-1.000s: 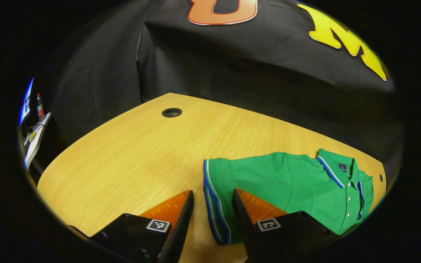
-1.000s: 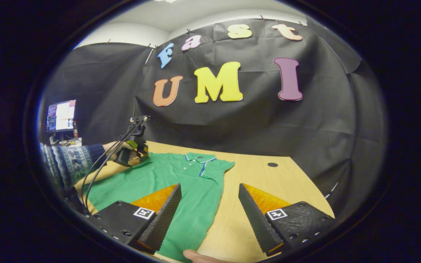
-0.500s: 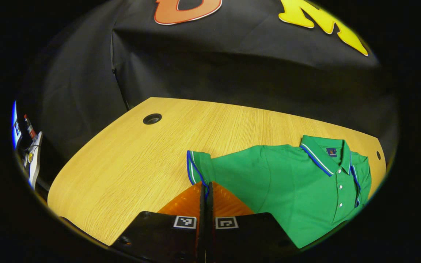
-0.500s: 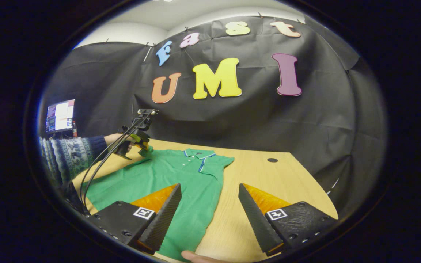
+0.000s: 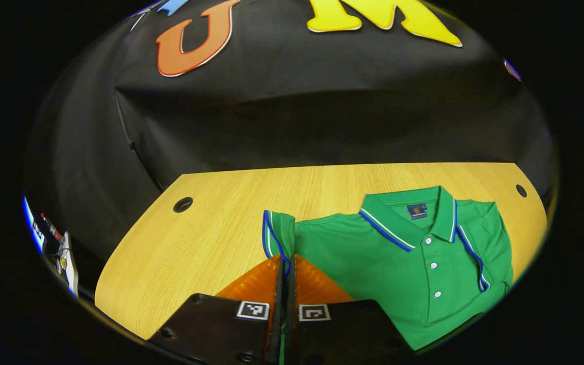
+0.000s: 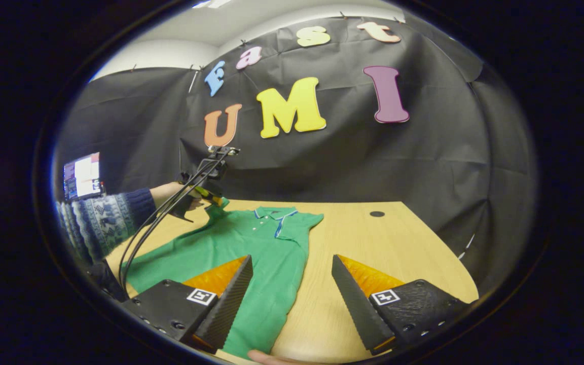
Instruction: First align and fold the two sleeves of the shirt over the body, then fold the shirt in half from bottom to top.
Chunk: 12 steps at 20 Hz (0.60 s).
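Observation:
A green polo shirt (image 5: 398, 263) with blue and white trim lies face up on the wooden table (image 5: 211, 223), collar toward the booth wall. My left gripper (image 5: 286, 261) is shut on the cuff of one sleeve (image 5: 278, 235), which stands lifted off the table. In the right gripper view, that left gripper (image 6: 211, 188) holds the raised sleeve at the shirt's (image 6: 251, 243) far left. My right gripper (image 6: 292, 274) hangs open above the shirt's near right edge, nothing between its fingers. The other sleeve (image 6: 308, 221) lies flat beside the collar.
A person's arm in a patterned sleeve (image 6: 104, 218) reaches in from the left, cables trailing below it. Cable holes (image 5: 183, 205) (image 6: 376, 214) sit near the table's back corners. A lit monitor (image 6: 81, 175) stands far left. A fingertip (image 6: 266, 357) shows at the bottom edge.
My left gripper closed on the sleeve cuff, lifted it off the table and swung toward the collar. The right gripper stayed open and hardly moved.

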{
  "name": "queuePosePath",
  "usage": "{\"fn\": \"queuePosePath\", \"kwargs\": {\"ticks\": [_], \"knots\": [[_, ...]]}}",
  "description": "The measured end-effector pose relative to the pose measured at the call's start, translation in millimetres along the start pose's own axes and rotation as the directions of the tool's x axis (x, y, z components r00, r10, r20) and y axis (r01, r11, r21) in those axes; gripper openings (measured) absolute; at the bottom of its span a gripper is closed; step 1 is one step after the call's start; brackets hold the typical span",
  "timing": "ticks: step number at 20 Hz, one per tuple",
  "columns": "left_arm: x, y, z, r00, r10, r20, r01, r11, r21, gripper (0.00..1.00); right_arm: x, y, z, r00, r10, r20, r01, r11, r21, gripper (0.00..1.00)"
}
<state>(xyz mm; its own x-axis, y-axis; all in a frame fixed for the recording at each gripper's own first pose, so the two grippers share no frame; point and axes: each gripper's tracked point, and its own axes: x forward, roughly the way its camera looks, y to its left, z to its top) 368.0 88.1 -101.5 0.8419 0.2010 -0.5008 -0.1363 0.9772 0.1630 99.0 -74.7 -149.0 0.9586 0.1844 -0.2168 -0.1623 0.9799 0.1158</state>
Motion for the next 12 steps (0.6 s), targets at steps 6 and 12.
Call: {"fn": "queuePosePath", "kwargs": {"ticks": [6,12], "knots": [[-35.2,-48.6,9.1,0.997,-0.071,0.02,0.072,0.996,-0.051,0.76,2.0,-1.3,-6.0,0.999,-0.035,-0.024,0.035,0.999,0.0,0.96],[-103.7,-38.2,22.6,0.985,-0.078,0.154,0.098,0.987,-0.126,1.0,-15.0,6.1,1.6,0.997,-0.079,0.0,0.079,0.997,0.006,0.96]]}}
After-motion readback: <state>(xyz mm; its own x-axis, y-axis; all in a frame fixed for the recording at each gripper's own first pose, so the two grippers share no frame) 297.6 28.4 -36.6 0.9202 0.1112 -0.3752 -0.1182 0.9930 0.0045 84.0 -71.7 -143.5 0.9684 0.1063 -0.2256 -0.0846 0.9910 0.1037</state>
